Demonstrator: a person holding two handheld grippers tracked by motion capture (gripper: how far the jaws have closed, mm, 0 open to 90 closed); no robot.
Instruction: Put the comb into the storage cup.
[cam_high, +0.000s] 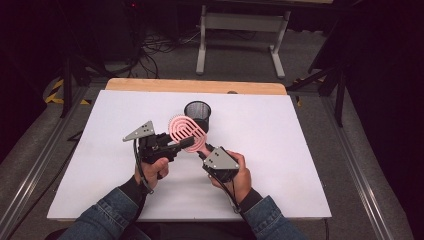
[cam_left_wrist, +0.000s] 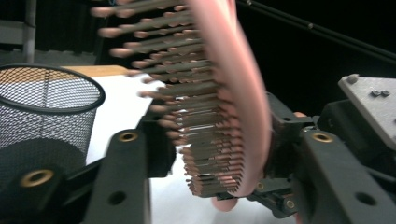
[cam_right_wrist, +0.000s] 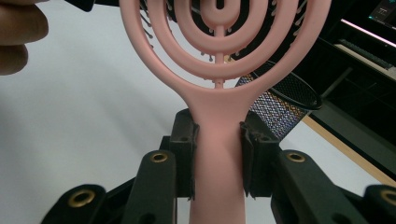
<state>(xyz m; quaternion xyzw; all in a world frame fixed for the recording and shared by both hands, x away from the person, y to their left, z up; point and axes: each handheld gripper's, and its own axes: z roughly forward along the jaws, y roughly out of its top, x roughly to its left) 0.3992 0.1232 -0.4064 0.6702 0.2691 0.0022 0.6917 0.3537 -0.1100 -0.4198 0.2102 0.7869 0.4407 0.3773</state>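
A pink hairbrush (cam_high: 187, 131) with oval vent rings is held up above the white table sheet (cam_high: 300, 150). My right gripper (cam_high: 202, 151) is shut on its handle (cam_right_wrist: 218, 158), one jaw pressed on each side. My left gripper (cam_high: 186, 144) is open, and its jaws stand either side of the brush head (cam_left_wrist: 243, 116). The bristles (cam_left_wrist: 187, 107) point toward one jaw and do not touch it. A black mesh cup (cam_high: 197, 114) stands upright just behind the brush, and the left gripper view has this cup (cam_left_wrist: 46, 116) at its left.
The wooden table edge (cam_high: 195, 86) runs along the back. Beyond it stand a white metal frame (cam_high: 240, 30) and cables on the floor. The left hand's fingers (cam_right_wrist: 18, 32) sit at the top left of the right gripper view.
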